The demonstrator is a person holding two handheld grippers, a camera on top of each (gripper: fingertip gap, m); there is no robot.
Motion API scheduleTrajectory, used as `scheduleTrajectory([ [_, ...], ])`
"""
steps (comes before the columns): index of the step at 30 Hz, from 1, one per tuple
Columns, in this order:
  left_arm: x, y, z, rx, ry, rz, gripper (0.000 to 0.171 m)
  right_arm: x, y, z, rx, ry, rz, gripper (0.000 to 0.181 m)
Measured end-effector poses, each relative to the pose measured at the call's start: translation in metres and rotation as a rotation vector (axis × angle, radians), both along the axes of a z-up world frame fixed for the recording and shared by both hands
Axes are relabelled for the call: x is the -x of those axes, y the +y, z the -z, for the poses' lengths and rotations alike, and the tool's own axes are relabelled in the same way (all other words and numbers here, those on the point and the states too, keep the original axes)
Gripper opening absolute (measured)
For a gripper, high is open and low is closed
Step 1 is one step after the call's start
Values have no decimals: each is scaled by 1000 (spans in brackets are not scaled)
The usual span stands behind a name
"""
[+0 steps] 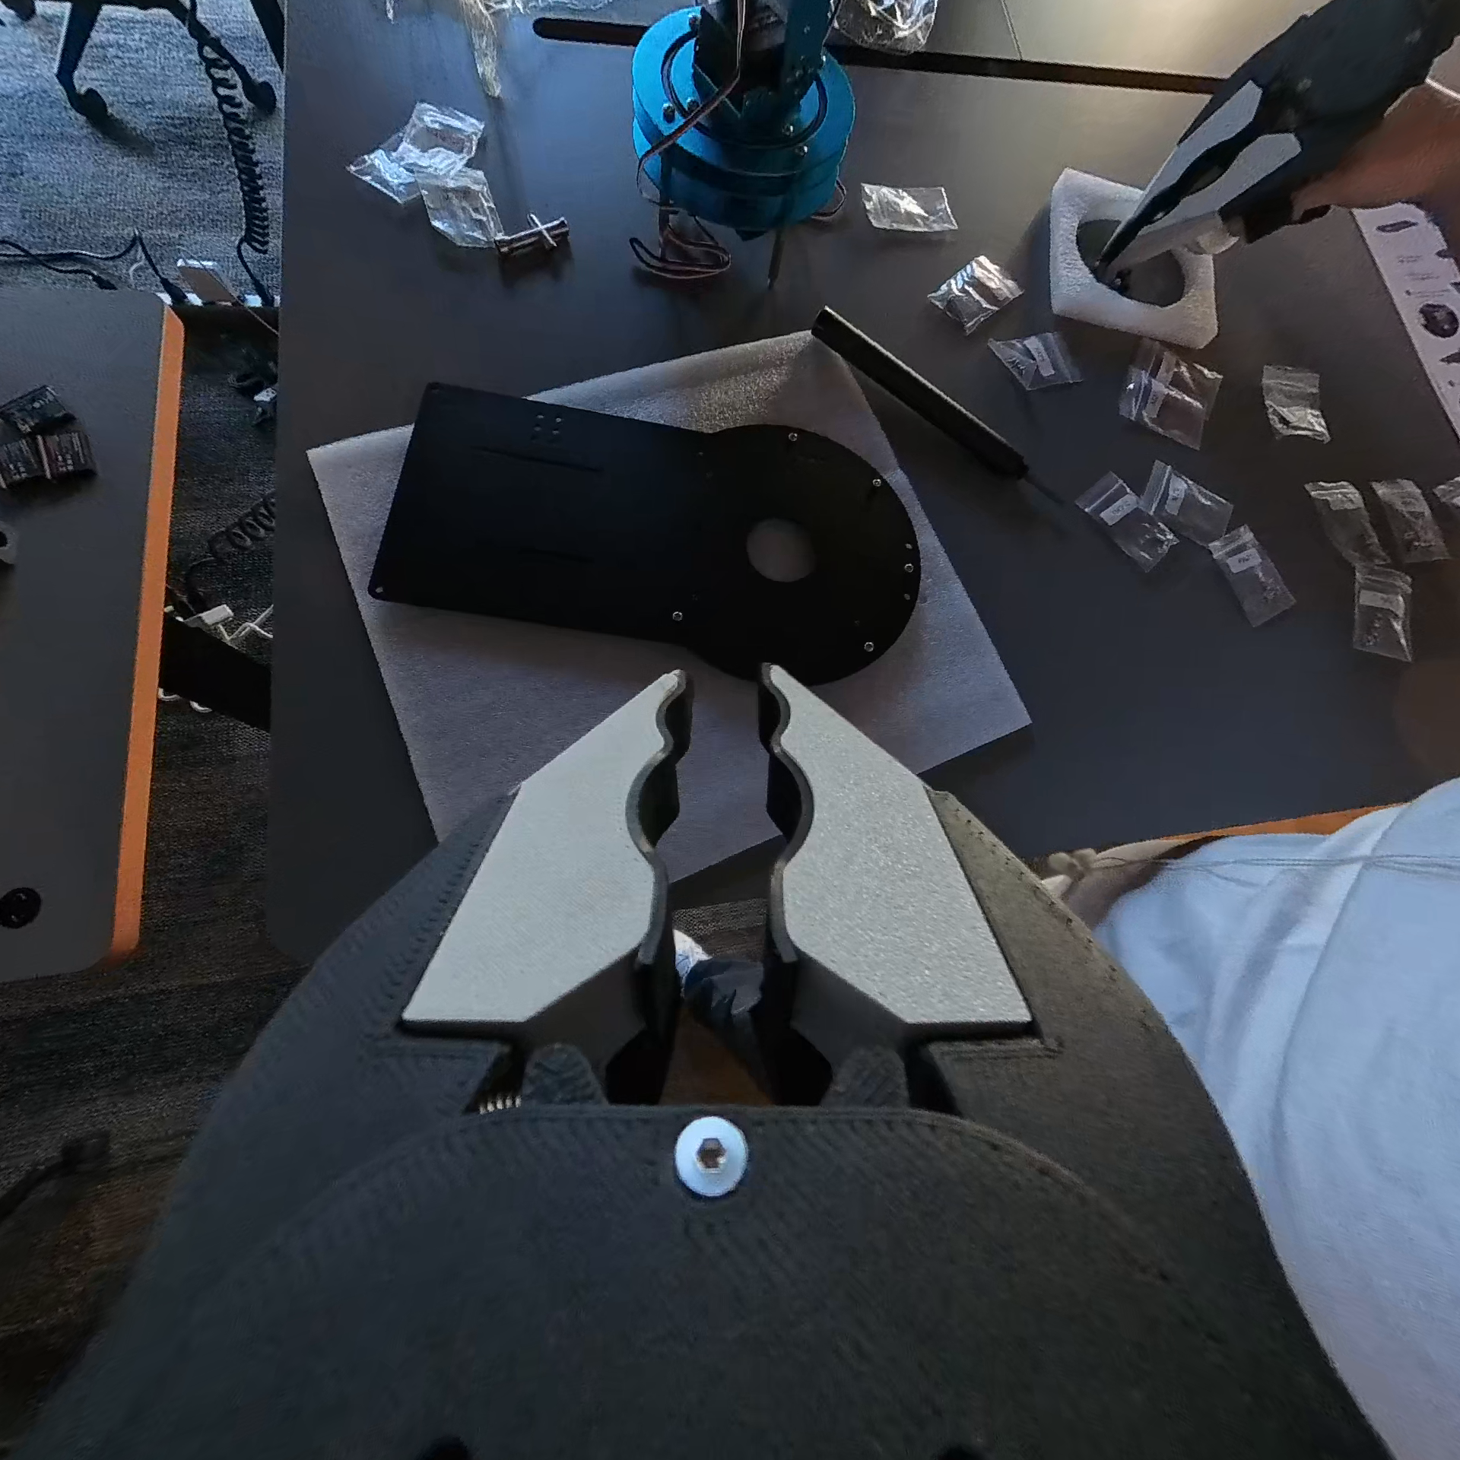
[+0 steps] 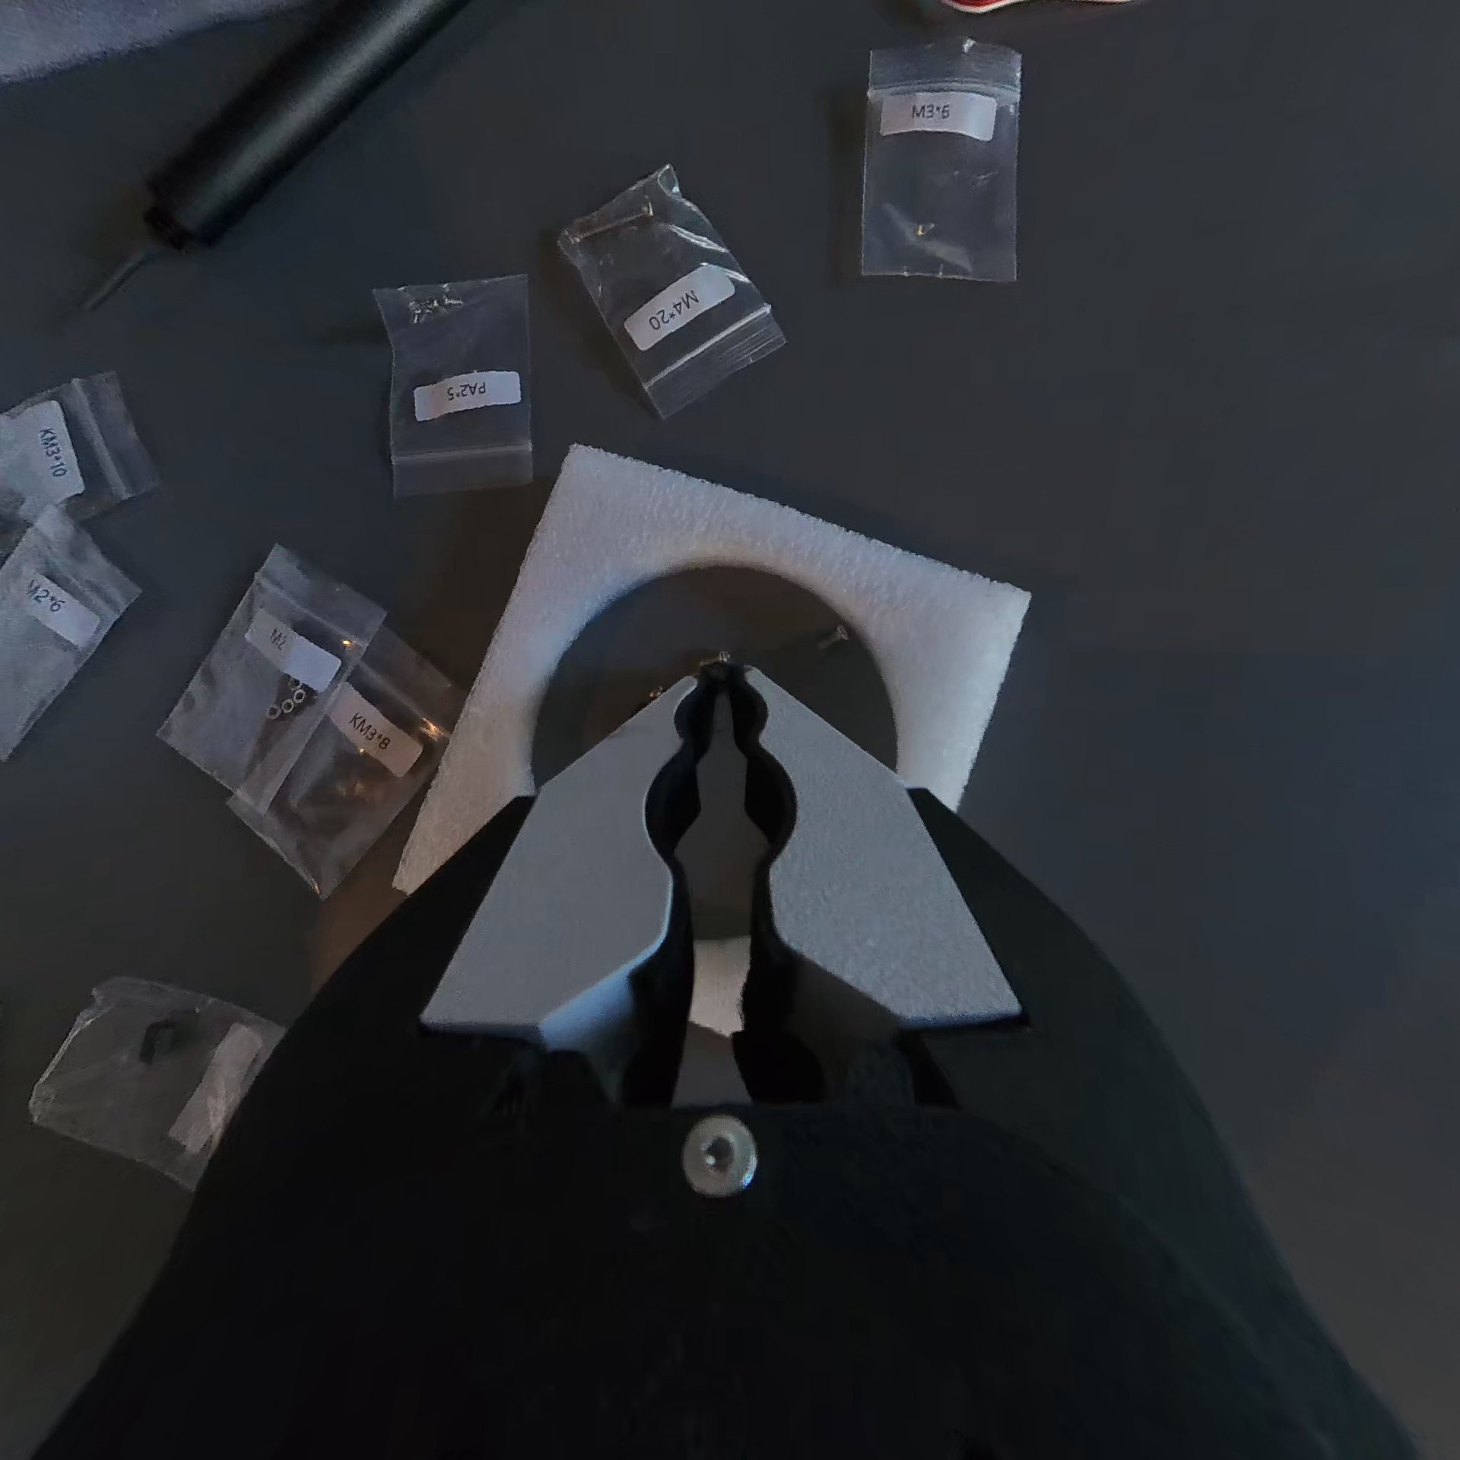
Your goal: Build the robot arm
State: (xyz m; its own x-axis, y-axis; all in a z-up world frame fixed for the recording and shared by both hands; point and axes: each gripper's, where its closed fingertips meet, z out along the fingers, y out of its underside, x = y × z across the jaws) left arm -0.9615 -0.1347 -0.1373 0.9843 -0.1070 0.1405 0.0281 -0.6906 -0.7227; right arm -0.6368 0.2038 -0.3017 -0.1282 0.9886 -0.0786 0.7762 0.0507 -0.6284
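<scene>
Left wrist view: the left gripper (image 1: 723,683) fills the lower centre of the frame, its two grey fingers (image 1: 569,853) parted by a narrow gap with nothing between them. The tips hover over the near edge of a black plate (image 1: 600,537) with a round end and a hole, which lies on a grey foam sheet (image 1: 490,711) on the dark table (image 1: 1145,750). A black screwdriver (image 1: 920,391) lies just beyond the sheet, right of centre. A blue robot base (image 1: 743,134) stands at top centre, with wires trailing from it. Small clear bags (image 1: 1169,391) are scattered across the right of the frame and a few at upper left. At upper right the right gripper (image 1: 1114,269) reaches down into the hole of a white foam block (image 1: 1138,316). A white sleeve (image 1: 1303,1027) occupies the lower right.

Right wrist view: the right gripper (image 2: 720,678), centre frame, has its tips pressed together on a small screw (image 2: 717,660) inside the round cut-out of the white foam block (image 2: 711,521). A second screw (image 2: 833,634) lies apart from it, to the right, inside the same cut-out. Labelled clear bags (image 2: 462,379) lie left of and above the block; the screwdriver (image 2: 261,134) is at upper left.
</scene>
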Motion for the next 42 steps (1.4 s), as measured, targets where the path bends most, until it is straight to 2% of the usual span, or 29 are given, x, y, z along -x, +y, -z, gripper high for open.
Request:
scheduleTrajectory([
  [8,-5,-2,2,-1,-9,-7,14,0,4,-9,14,43,-1,5],
  [11,-6,-3,5,8,-13,-13,14,2,4,-9,27,3,-3,6],
  [14,-9,-5,5,11,-30,-19,14,1,4,-8,128,-95,128,12],
  [16,-12,-6,5,7,-35,-23,14,-5,14,-9,113,-135,296,13],
  [18,-13,-9,8,12,-45,-34,13,-5,14,-15,194,-96,487,13],
  [21,-19,-11,11,17,-93,-48,13,2,3,-26,364,-2,673,15],
  [25,-24,-11,14,19,-146,-55,13,0,5,-25,284,-3,808,18],
  [30,-21,-4,18,-3,-147,-70,12,-3,7,-15,180,-37,903,19],
  [34,-7,4,29,10,-68,-123,10,-2,9,-9,123,-67,952,19],
  [37,5,7,39,58,15,-172,3,-2,10,-6,96,-82,988,19],
  [42,8,13,39,63,67,-176,7,-3,9,-1,44,-122,1015,18],
])
